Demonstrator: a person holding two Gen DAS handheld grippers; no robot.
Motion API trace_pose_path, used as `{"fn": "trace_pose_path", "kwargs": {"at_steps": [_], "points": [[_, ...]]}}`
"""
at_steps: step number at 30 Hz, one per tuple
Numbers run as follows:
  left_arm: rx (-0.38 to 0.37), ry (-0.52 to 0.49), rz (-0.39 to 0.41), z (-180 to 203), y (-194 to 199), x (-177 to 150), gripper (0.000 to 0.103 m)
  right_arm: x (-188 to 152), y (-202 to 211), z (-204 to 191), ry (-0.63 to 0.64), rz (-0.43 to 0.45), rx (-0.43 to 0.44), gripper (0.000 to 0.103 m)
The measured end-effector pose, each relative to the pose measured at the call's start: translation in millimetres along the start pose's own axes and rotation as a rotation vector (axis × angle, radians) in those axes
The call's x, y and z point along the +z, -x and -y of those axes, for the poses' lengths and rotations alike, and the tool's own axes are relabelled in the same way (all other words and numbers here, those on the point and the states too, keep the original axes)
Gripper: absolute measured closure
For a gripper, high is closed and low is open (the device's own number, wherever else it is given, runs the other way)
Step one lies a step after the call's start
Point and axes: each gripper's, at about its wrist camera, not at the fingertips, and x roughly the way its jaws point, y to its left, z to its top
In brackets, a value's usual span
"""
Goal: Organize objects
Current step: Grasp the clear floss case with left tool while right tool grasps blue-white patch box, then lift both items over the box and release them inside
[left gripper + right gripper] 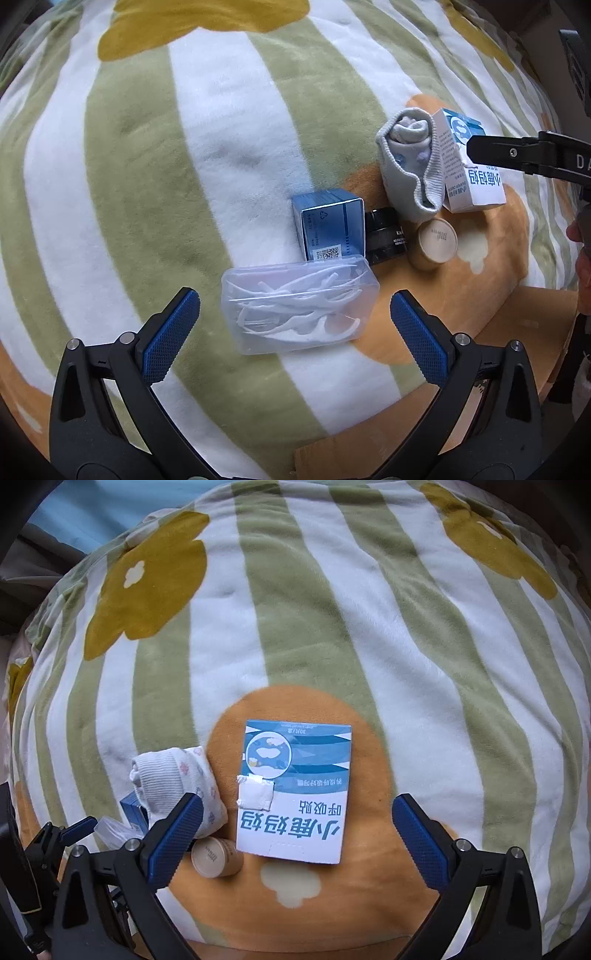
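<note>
In the left wrist view, the left gripper (295, 321) hangs released over a striped green-and-white blanket (129, 166), its blue pads spread wide with nothing between them. Just ahead of it, between the two fingers, lies a clear plastic case of floss picks (299, 302), flat on the blanket. Touching the far edge of that case stands a small blue box (330, 227), and just right of the box sits a black jar (386, 236). Further right, a round tan lidded pot (436, 240) lies tipped on its side on an orange patch of the blanket. Beyond these, a rolled grey sock (410, 166) leans against a white-and-blue carton (469, 166), over which a black finger of the right gripper (517, 155) reaches in from the right edge. In the right wrist view, the right gripper (297, 834) is likewise released, jaws wide apart and empty. The white-and-blue carton (295, 790) lies flat between and just beyond its fingers, on the orange patch, a scrap of white tape on its left edge. To its left rests the rolled sock (177, 779), with the tan pot (214, 856) near the left finger, the blue box (135, 810) partly hidden behind the sock, and the left gripper's blue pad (77, 829) at the left edge.
</note>
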Motion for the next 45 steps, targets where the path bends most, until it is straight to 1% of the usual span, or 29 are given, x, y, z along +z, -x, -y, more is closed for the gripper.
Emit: {"fn": "trace_pose_path", "kwargs": {"at_steps": [2, 6, 7, 11, 13, 15, 16, 17, 19, 21, 26, 27, 28, 36, 40, 41, 45], "points": [[-0.014, 0.003, -0.001, 0, -3, 0, 0.0, 1, -5, -1, 0.0, -0.008, -0.017, 0.001], [-0.008, 0.002, -0.005, 0, -11, 1, 0.001, 3, -10, -3, 0.011, -0.006, -0.058, 0.001], [-0.004, 0.005, -0.005, 1, -12, 1, 0.001, 3, -11, -3, -0.146, 0.016, -0.076, 0.001], [-0.028, 0.025, 0.002, 0, -15, 0, 0.006, 4, -13, -3, -0.139, 0.02, -0.106, 0.003], [-0.028, 0.023, 0.0, 1, -16, -1, 0.011, 4, -14, -4, -0.131, 0.018, -0.127, 0.006], [-0.027, 0.02, -0.005, 0, -18, -1, 0.019, 4, -15, -4, -0.124, 0.02, -0.151, 0.009], [-0.026, 0.019, -0.007, 0, -19, -1, 0.021, 3, -16, -4, -0.124, 0.02, -0.151, 0.011], [-0.025, 0.016, -0.008, -1, -19, -1, 0.023, 2, -16, -4, -0.127, 0.02, -0.15, 0.015], [-0.031, 0.016, -0.003, -1, -19, 0, 0.023, 1, -17, -2, -0.136, 0.018, -0.139, 0.019], [-0.035, 0.012, 0.001, -2, -18, 1, 0.023, 0, -16, -1, -0.145, 0.024, -0.119, 0.028], [-0.039, 0.001, 0.013, 2, -16, 3, 0.023, -2, -14, -1, -0.146, 0.029, -0.109, 0.04], [-0.039, 0.0, 0.016, 3, -16, 4, 0.023, -2, -13, -1, -0.143, 0.03, -0.114, 0.04], [-0.04, -0.002, 0.019, 4, -15, 4, 0.023, -3, -12, -2, -0.082, 0.026, -0.12, 0.04], [-0.037, 0.005, 0.049, 5, -1, 6, 0.023, -9, 4, 5, -0.068, 0.056, -0.117, 0.04], [-0.036, 0.011, 0.075, 5, 14, 6, 0.023, -11, 18, 7, -0.056, 0.083, -0.102, 0.041], [-0.036, 0.012, 0.082, 5, 19, 4, 0.023, -12, 23, 7, -0.035, 0.09, -0.098, 0.041], [-0.033, 0.024, 0.121, 3, 43, 0, 0.023, -15, 44, 3, -0.015, 0.124, -0.076, 0.041]]}}
